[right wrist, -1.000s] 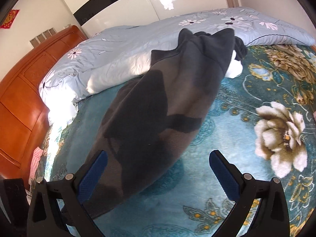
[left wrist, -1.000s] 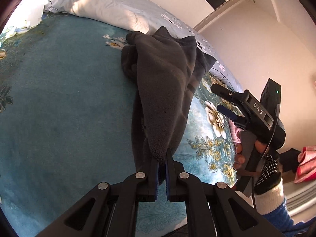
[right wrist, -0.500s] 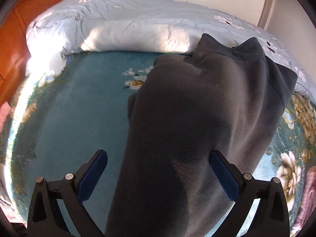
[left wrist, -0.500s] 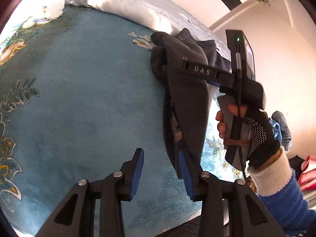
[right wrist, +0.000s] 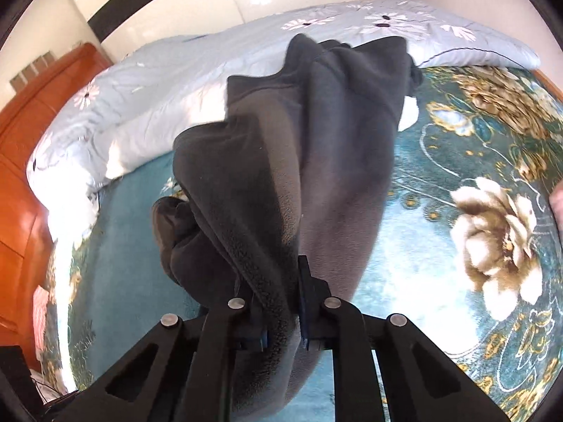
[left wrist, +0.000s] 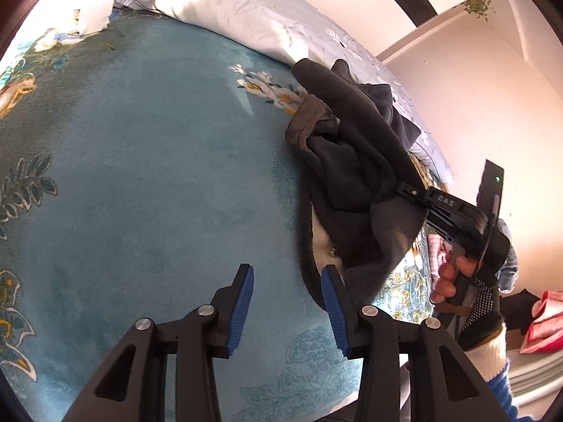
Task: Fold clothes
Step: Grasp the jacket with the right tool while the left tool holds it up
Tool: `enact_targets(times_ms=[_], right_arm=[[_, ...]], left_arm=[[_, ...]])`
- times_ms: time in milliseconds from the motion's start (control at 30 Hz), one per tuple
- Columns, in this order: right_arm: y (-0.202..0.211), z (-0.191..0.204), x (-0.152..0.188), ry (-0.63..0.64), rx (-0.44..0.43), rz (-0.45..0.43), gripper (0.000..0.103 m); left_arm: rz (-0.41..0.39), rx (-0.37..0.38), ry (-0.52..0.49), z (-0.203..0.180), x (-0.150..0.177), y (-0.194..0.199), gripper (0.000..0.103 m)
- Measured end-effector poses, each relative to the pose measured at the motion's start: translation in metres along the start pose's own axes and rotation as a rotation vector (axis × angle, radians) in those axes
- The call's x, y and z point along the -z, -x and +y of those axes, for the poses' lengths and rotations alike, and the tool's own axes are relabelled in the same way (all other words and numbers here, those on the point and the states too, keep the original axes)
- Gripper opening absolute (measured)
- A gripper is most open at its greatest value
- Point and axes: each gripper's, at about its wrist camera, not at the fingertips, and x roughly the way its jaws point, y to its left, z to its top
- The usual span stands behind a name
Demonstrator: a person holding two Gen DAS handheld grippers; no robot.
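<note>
Bare blanket (left wrist: 147, 176) left of fleece (left wrist: 352, 176); duvet (left wrist: 246, 7) blocks beyond.

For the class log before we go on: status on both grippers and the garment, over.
Left gripper open, empty, beside the dark fleece garment. Right gripper shut on the garment, lifting one edge off the blue bedspread. Nothing in the way.

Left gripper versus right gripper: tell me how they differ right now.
The left gripper is open, its blue pads apart with nothing between them; the right gripper is shut on the dark grey fleece garment. The left gripper hangs over bare teal floral blanket beside the garment; the right gripper has fleece bunched in its jaws. Both share black frames and blue pads.
</note>
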Motion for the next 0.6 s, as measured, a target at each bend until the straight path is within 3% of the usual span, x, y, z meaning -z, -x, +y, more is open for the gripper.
enact_targets(times_ms=[200, 433, 600], right_arm=[[0.027, -0.063, 0.027, -0.168, 0.037, -0.044, 0.011], [0.053, -0.131, 0.058, -0.360, 0.087, -0.080, 0.008], [0.060, -0.137, 0.059, -0.369, 0.117, -0.093, 0.005]], left_arm=[[-0.013, -0.037, -0.089, -0.027, -0.032, -0.034, 0.044], [0.038, 0.034, -0.168, -0.076, -0.054, -0.084, 0.045], [-0.016, 0.007, -0.295, -0.112, -0.057, -0.096, 0.051]])
